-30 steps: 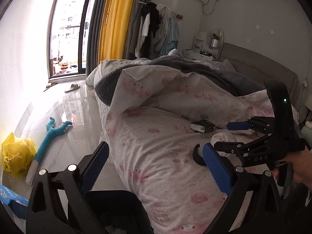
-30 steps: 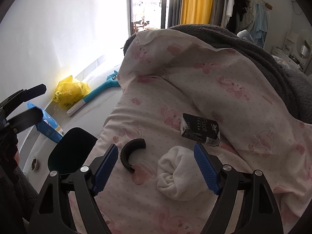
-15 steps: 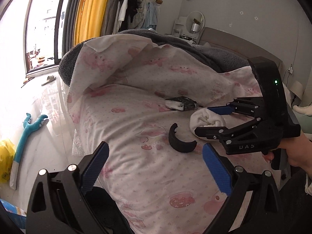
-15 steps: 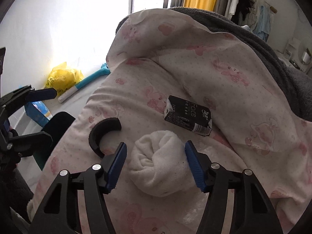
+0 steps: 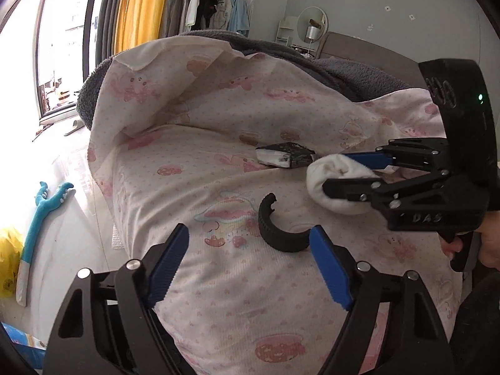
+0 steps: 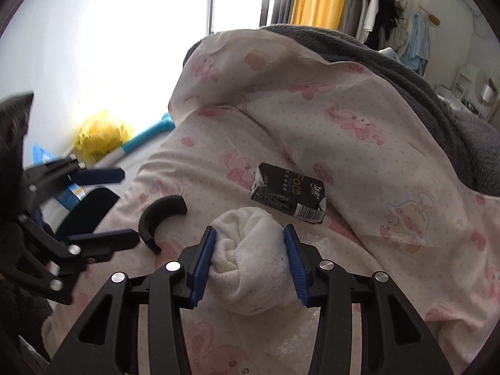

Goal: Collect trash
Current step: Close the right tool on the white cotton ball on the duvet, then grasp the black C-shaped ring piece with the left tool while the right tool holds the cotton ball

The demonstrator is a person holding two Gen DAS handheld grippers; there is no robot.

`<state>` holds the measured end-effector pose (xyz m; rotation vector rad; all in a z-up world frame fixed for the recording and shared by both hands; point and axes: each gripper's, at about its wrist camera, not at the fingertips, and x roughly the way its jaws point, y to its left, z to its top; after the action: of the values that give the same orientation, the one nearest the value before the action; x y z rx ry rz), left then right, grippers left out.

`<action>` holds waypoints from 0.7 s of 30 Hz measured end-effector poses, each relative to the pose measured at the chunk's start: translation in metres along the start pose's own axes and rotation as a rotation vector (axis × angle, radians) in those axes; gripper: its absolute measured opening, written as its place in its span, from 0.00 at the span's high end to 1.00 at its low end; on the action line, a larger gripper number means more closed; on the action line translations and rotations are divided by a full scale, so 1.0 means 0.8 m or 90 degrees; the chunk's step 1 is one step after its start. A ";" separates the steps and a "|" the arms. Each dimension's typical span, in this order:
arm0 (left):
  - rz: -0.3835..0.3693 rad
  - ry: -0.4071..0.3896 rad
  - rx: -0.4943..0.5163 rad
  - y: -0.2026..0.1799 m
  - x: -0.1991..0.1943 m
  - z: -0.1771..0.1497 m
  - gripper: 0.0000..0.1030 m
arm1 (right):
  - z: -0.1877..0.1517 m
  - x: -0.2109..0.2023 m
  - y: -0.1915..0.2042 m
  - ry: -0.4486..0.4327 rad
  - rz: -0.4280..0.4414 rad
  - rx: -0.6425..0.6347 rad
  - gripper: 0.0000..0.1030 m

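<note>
Far to my left on the floor, the yellow bag [image 6: 101, 137] is washed out by window glare, and the blue long-handled brush [image 5: 39, 215] beside it runs partly behind the bed's edge in my right camera. A blue packet [image 6: 59, 184] down there is mostly covered by my left claw, so I cannot read it. The dark bin [image 6: 86, 211] shows only as a curved black shape between those fingers and the quilt; its inside is out of sight.

My left claw [image 5: 248, 267] hovers wide open over the pink quilt [image 5: 218, 143], gripping nothing. The black curved plastic piece [image 5: 276, 229] lies on the quilt just ahead of it, one end nearly touching my right-hand blue pad [image 5: 328, 268] (whether it truly touches, I cannot tell).

Further right, my right claw [image 6: 251, 261] has closed its blue pads against both sides of the rolled white sock [image 6: 250, 256], which rests on the quilt; its underside is hidden by my own fingers. Just beyond the sock lies the crumpled black packet [image 6: 289, 192], printed "Face", its smaller lettering too fine to read. The grey blanket [image 6: 422, 78] rises behind, cut off by the lens edge.
</note>
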<state>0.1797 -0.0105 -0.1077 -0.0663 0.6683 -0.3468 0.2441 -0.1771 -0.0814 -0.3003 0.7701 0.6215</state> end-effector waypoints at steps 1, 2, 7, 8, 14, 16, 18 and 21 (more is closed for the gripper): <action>-0.001 0.001 -0.001 0.000 0.001 0.001 0.23 | 0.001 -0.003 -0.003 -0.007 0.007 0.010 0.56; -0.003 0.000 -0.003 -0.001 0.003 0.002 0.23 | 0.002 -0.005 -0.005 -0.013 0.014 0.019 0.56; -0.010 0.006 -0.007 -0.004 0.012 0.005 0.30 | 0.003 -0.020 -0.014 -0.043 0.049 0.051 0.56; -0.011 0.007 -0.004 -0.006 0.014 0.005 0.31 | 0.003 -0.020 -0.015 -0.045 0.051 0.054 0.56; -0.028 0.014 -0.002 -0.013 0.024 0.008 0.35 | -0.006 -0.028 -0.025 -0.050 0.050 0.065 0.56; -0.037 0.019 -0.006 -0.015 0.029 0.010 0.36 | -0.008 -0.031 -0.029 -0.055 0.049 0.069 0.56; -0.046 0.022 -0.009 -0.017 0.033 0.012 0.39 | -0.010 -0.033 -0.033 -0.057 0.049 0.072 0.56; -0.045 0.027 -0.001 -0.025 0.037 0.015 0.46 | -0.013 -0.034 -0.037 -0.059 0.049 0.074 0.56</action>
<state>0.2030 -0.0396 -0.1125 -0.0837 0.7095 -0.4163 0.2415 -0.2166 -0.0680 -0.1352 0.7287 0.6563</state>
